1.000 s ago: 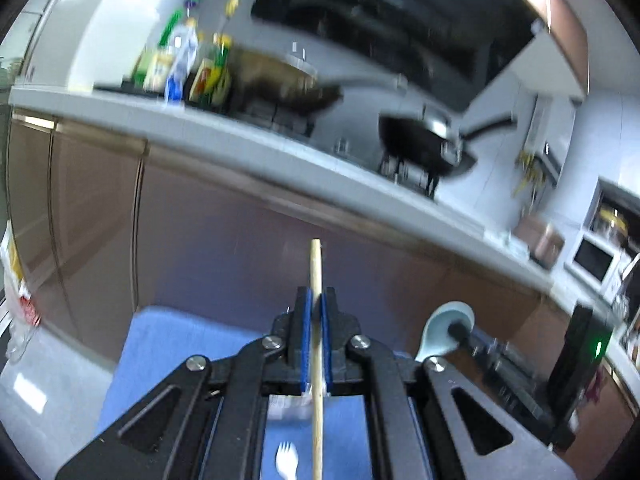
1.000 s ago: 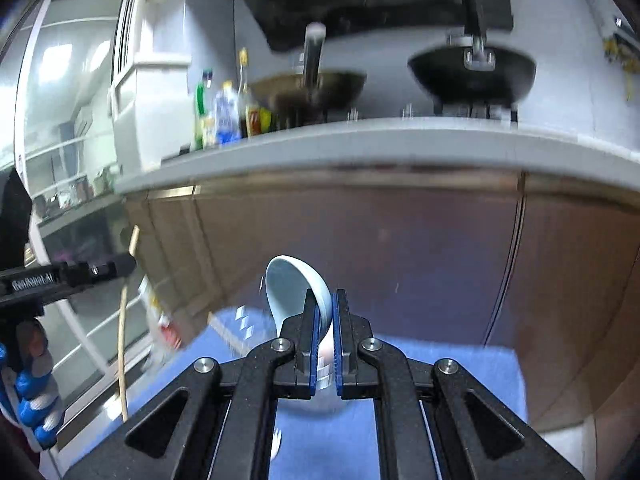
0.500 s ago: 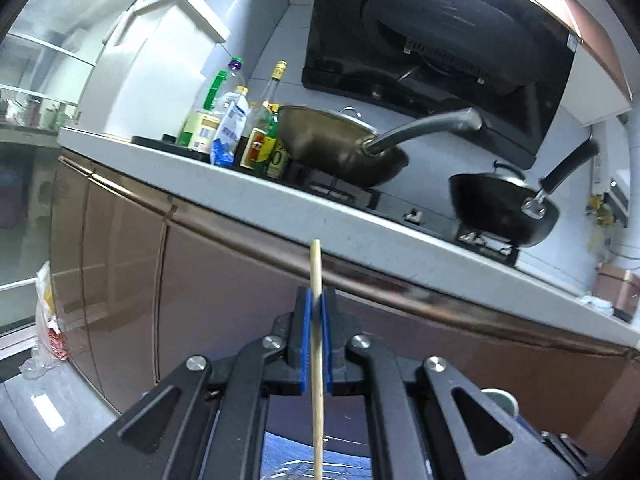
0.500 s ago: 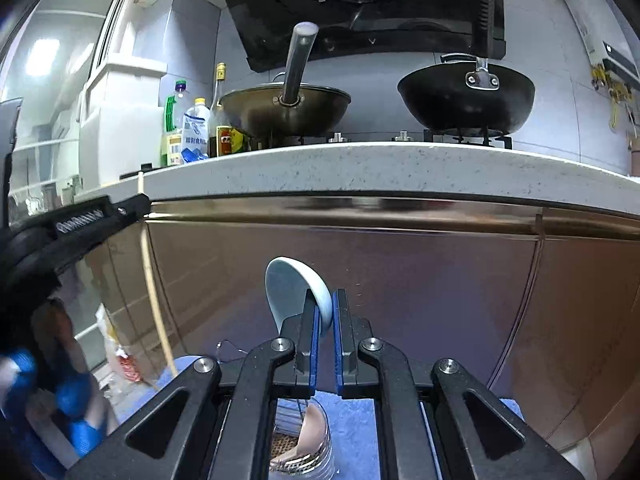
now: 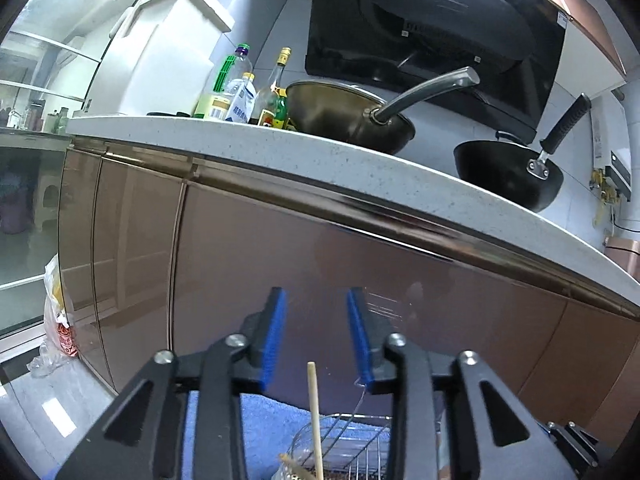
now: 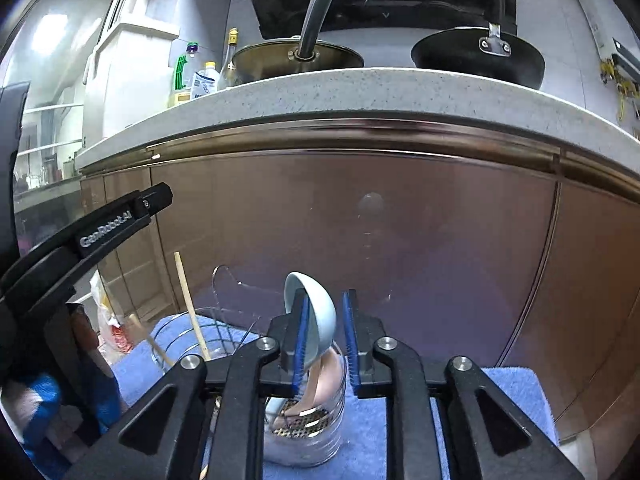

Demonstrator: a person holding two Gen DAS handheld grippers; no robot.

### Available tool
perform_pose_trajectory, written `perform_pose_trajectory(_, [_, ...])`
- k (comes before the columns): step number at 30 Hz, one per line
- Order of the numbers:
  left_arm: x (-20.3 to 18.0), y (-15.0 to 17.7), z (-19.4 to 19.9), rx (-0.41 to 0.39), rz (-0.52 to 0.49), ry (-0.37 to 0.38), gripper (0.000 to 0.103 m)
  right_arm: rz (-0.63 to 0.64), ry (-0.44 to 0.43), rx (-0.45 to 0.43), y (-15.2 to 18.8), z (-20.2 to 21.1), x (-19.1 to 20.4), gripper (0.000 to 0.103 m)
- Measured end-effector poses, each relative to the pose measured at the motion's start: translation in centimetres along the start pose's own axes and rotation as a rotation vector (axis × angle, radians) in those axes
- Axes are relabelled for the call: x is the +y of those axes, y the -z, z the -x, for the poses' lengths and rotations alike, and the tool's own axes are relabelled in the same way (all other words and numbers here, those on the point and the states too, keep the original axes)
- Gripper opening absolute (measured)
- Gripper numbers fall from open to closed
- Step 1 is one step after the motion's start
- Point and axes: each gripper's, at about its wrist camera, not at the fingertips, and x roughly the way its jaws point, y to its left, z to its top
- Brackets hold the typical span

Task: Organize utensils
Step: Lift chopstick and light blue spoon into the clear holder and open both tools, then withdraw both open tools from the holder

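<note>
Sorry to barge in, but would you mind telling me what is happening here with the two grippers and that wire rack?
A person is sorting utensils into a wire holder on a blue towel. The left gripper has just been opening and has let go of a wooden chopstick, which now stands in the holder. The right gripper has also just been opening; a pale blue spoon sits between its jaws, leaning against one pad above a compartment.

A speckled white countertop point(image 5: 360, 168) runs above glossy brown cabinet doors point(image 5: 248, 264). Two woks point(image 5: 348, 120) sit under a black range hood point(image 5: 440, 20); bottles point(image 5: 228, 92) cluster leftward. Pale floor tiles point(image 5: 36, 408) reflect light.
</note>
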Motion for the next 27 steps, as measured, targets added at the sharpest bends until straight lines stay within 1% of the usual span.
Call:
perform_pose_trajectory(2, [0.2,-0.4,0.7,0.002,-0.004,0.001,0.034,0.005,0.001,0.009,0.3,0.4,0.1,0.028])
perform_pose_trajectory(4, [0.2,-0.7,1.2,0.001,-0.010,0.003,0.035,-0.004,-0.004,0.016,0.4,0.6,0.0,0.029])
perform_pose_trajectory(6, [0.2,-1.0,1.6,0.006,-0.021,0.008,0.036,-0.010,-0.006,0.020,0.4,0.8,0.1,0.037])
perform_pose_trajectory(7, [0.1,-1.2,1.6,0.010,-0.025,0.010,0.036,-0.012,-0.008,0.023,0.3,0.8,0.2,0.037])
perform_pose_trajectory(10, [0.1,-1.5,1.5,0.028,-0.029,0.013,0.036,-0.019,-0.023,0.042,0.2,0.6,0.3,0.038])
perform_pose_trajectory(13, [0.2,-1.5,1.3,0.055,-0.026,0.007,0.036,-0.036,-0.029,0.062,0.3,0.8,0.1,0.040])
perform_pose_trajectory(17, [0.6,-1.7,2.4,0.067,-0.023,0.010,0.037,-0.053,-0.028,0.056,0.2,1.8,-0.3,0.041])
perform_pose_trajectory(19, [0.8,-2.1,3.2,0.064,-0.029,0.014,0.046,-0.061,-0.028,0.049,0.0,2.4,-0.5,0.041])
perform_pose_trajectory(21, [1.1,-2.8,4.5,0.051,-0.034,0.015,0.048,-0.068,-0.032,0.039,-0.3,3.4,-0.6,0.041])
perform_pose_trajectory(23, [1.3,-3.3,5.6,0.055,-0.050,0.014,0.049,-0.071,-0.035,0.034,-0.2,4.4,-0.6,0.041])
perform_pose_trajectory(27, [1.9,-3.6,7.1,0.104,-0.073,-0.006,0.052,-0.092,-0.046,0.042,-0.1,6.2,-0.8,0.041])
